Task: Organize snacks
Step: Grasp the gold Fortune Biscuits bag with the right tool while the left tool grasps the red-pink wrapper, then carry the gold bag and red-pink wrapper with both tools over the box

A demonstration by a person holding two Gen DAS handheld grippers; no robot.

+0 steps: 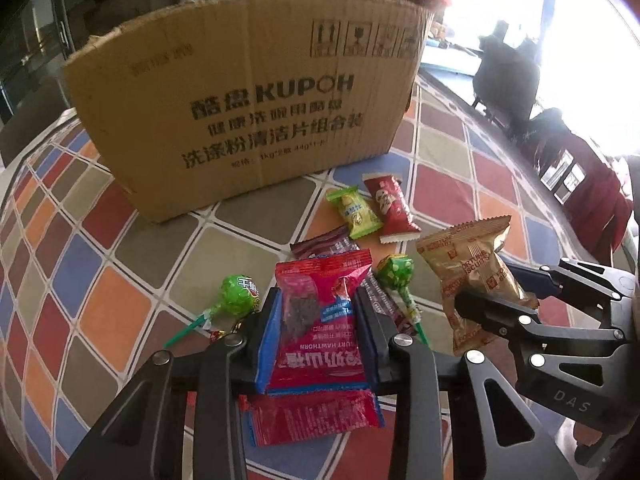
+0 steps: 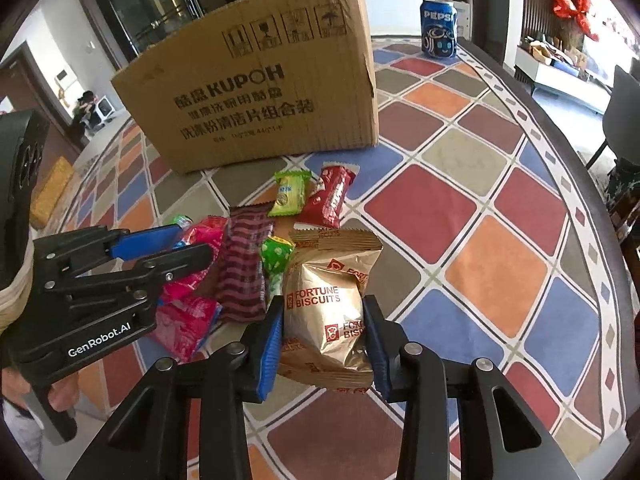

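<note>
Pink hawthorn packet (image 1: 320,312) pinched in left tool (image 1: 316,320); right tool (image 2: 324,328) pinching gold biscuit bag (image 2: 328,312); cardboard box (image 1: 248,100) behind on worktop (image 1: 80,264)

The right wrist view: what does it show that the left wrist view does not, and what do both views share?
Only the right wrist view shows the Pepsi can standing behind the cardboard box.

Only the left wrist view shows a green lollipop lying left of the left claw.

Both show the box, the red hawthorn packet gripped by the left claw, and the gold biscuit packet gripped by the right claw.
</note>
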